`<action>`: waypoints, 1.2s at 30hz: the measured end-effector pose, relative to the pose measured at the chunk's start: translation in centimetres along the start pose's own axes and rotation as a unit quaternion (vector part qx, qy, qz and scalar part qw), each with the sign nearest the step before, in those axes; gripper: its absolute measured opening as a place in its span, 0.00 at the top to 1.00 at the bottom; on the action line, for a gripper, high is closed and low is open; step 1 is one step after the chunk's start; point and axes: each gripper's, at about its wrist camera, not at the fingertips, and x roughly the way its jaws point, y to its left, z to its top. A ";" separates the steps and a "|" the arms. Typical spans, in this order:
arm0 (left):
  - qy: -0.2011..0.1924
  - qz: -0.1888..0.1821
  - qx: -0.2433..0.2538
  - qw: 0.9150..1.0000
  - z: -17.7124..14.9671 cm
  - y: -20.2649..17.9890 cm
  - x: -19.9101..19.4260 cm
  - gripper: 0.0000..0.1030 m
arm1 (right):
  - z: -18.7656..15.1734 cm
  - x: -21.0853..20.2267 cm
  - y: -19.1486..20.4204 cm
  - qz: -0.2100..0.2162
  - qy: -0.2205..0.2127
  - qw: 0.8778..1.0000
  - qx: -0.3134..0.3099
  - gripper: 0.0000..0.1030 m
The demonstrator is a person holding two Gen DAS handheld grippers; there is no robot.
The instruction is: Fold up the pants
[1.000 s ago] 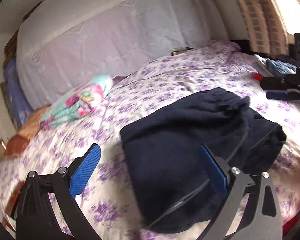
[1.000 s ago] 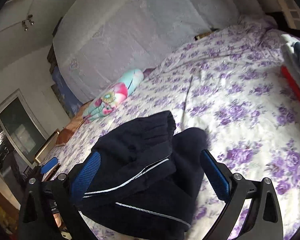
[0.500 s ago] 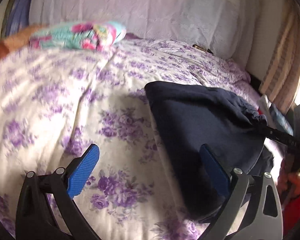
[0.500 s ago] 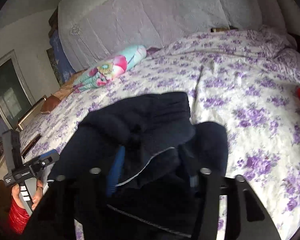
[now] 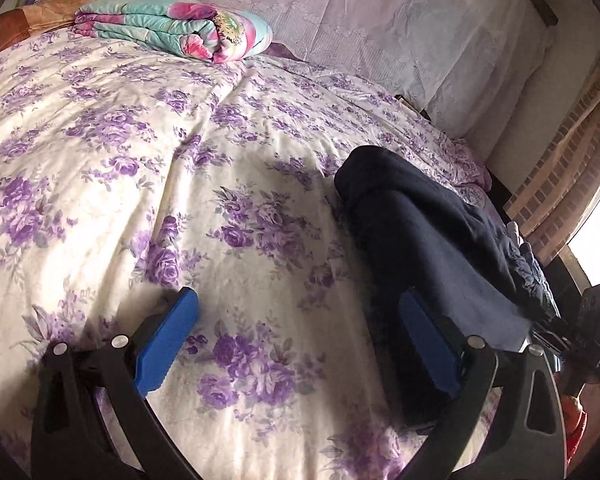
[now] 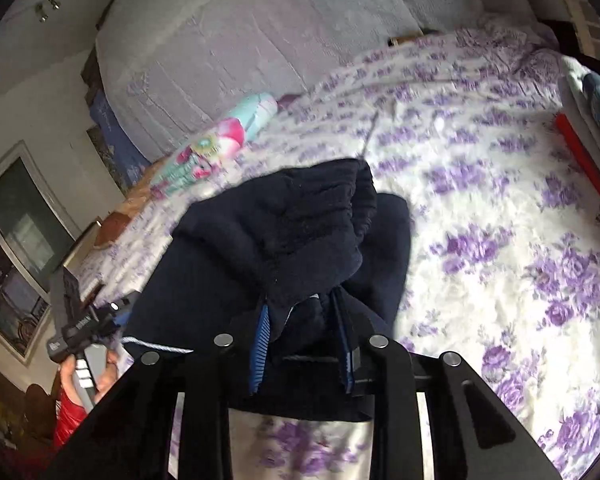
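Since one second ago, the right gripper has gone from jaws spread wide around the pants to jaws drawn narrow, and they have just been closing further, with dark fabric between them. Its blue pads now press on a bunched fold of the navy cloth near the gathered waistband, which stands raised above the rest of the garment. Over the same interval the left wrist view has swung round — the pants, once in the centre, now sit at the right of that frame.

Left gripper: jaws wide apart, holding nothing. Its left pad hovers over bare bedspread; its right pad sits just at the near edge of the pants. Whether that pad touches the cloth cannot be told.

Pants: dark navy, partly folded into a thick bundle, lying on the bed's white bedspread with purple flowers, toward the near side. A pale stripe or cord shows at the lower left edge of the bundle in the right wrist view.

Other items: a folded floral blanket in teal and pink lies far up the bed, well apart from the pants — beside the pale lace-covered headboard. A red object lies along the bed's right edge. A hand gripping the other tool's handle appears at lower left of the right wrist view.
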 end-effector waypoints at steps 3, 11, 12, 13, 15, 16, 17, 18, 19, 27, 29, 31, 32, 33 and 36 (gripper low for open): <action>0.005 0.011 0.019 1.000 -0.1 -0.6 -0.1 0.05 | -0.1 -0.4 -2.0 0.020 -0.003 0.999 0.046 0.54; -0.040 0.084 0.168 0.981 1.4 -7.5 -1.2 0.05 | 4.0 -4.4 5.1 -0.051 -0.117 0.987 -0.100 0.46; -0.038 0.090 0.191 0.977 1.6 -8.8 -0.8 0.05 | 4.4 -3.4 6.2 -0.051 -0.111 0.985 -0.120 0.44; -0.035 0.096 0.213 0.972 1.5 -9.9 -0.1 0.05 | 4.7 -2.1 7.0 -0.057 -0.098 0.983 -0.141 0.37; -0.012 0.121 0.264 0.957 1.0 -11.7 2.2 0.05 | 4.9 1.2 7.8 -0.081 -0.055 0.980 -0.174 0.30; 0.004 0.141 0.285 0.948 0.3 -12.1 3.9 0.05 | 4.7 4.1 7.4 -0.099 -0.009 0.978 -0.184 0.28; 0.011 0.149 0.289 0.946 -0.3 -11.9 4.9 0.04 | 4.2 6.8 6.7 -0.115 0.031 0.974 -0.191 0.26; 0.031 0.138 0.271 0.952 -0.2 -11.1 5.6 0.04 | 3.3 8.7 6.5 -0.134 0.039 0.967 -0.215 0.18; 0.041 0.118 0.246 0.961 0.2 -10.3 5.5 0.04 | 2.8 8.7 6.6 -0.141 0.021 0.962 -0.231 0.14; 0.109 -0.056 0.064 0.990 2.0 -3.1 4.4 0.05 | 3.7 0.8 3.5 -0.043 -0.016 0.991 -0.126 0.03; 0.115 -0.082 0.051 0.989 1.8 -2.9 4.0 0.05 | 3.8 0.1 0.5 -0.029 0.003 0.997 -0.065 0.03; 0.131 -0.117 0.042 0.984 1.7 -3.0 4.1 0.05 | 3.5 0.7 -2.8 -0.012 0.032 0.999 0.012 0.03; 0.140 -0.134 0.038 0.980 1.7 -3.1 4.4 0.05 | 3.4 1.3 -4.1 0.003 0.051 0.998 0.049 0.03; 0.151 -0.151 0.038 0.976 1.6 -3.5 4.7 0.05 | 3.2 2.1 -5.0 0.031 0.066 0.994 0.078 0.03; 0.175 -0.158 0.069 0.969 1.1 -5.1 5.6 0.05 | 3.6 4.0 -6.2 0.087 0.072 0.987 0.114 0.03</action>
